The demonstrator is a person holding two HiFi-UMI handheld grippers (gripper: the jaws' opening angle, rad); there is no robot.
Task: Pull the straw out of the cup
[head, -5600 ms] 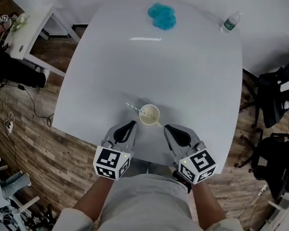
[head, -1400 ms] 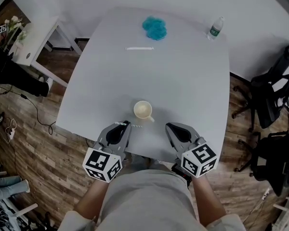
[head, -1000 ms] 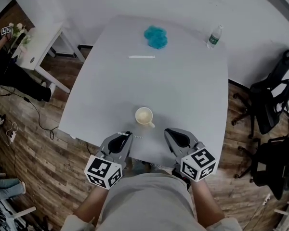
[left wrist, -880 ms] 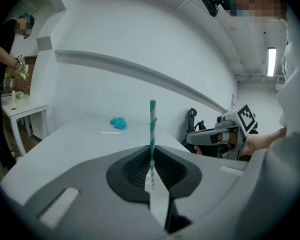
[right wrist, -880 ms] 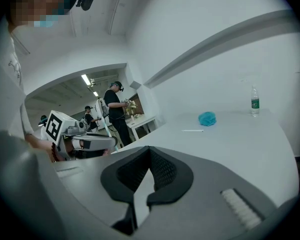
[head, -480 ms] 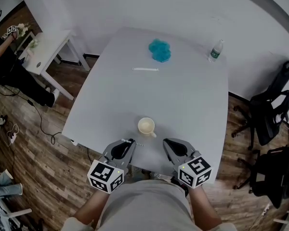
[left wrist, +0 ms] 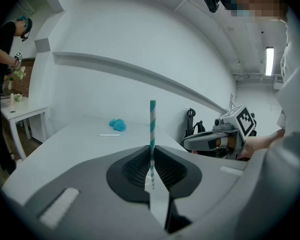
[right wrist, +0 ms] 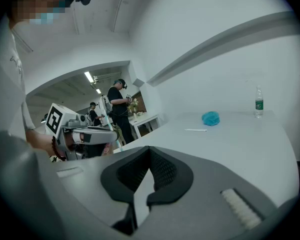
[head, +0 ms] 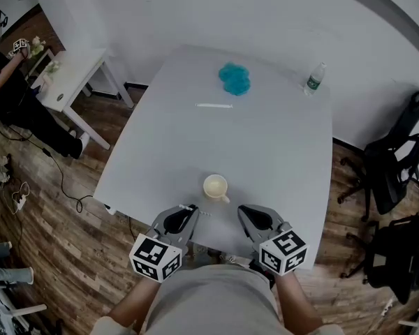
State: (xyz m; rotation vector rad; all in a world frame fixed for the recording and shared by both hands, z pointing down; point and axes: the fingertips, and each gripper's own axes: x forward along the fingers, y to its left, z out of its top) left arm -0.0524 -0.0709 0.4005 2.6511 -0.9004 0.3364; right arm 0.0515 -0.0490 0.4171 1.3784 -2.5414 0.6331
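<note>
The cream paper cup (head: 216, 186) stands upright near the table's front edge with nothing in it. A teal-and-white striped straw (left wrist: 152, 124) rises straight up between the pads of my left gripper (left wrist: 151, 151), which is shut on it. In the head view the left gripper (head: 188, 209) sits just below and left of the cup, the straw (head: 200, 211) crossing its tip. My right gripper (head: 245, 210) hovers below and right of the cup. Its jaws (right wrist: 150, 152) are shut with nothing between them. Neither gripper view shows the cup.
A blue crumpled cloth (head: 234, 79), a white stick (head: 214, 105) and a water bottle (head: 315, 79) lie at the far side of the white table (head: 279, 145). A small white side table (head: 63, 75) and a person stand at left, black chairs (head: 391, 166) at right.
In the oldest frame the straw stood in the cup; now it is out, held in the left gripper. Both grippers have drawn back to the table's front edge, and the head camera has lifted.
</note>
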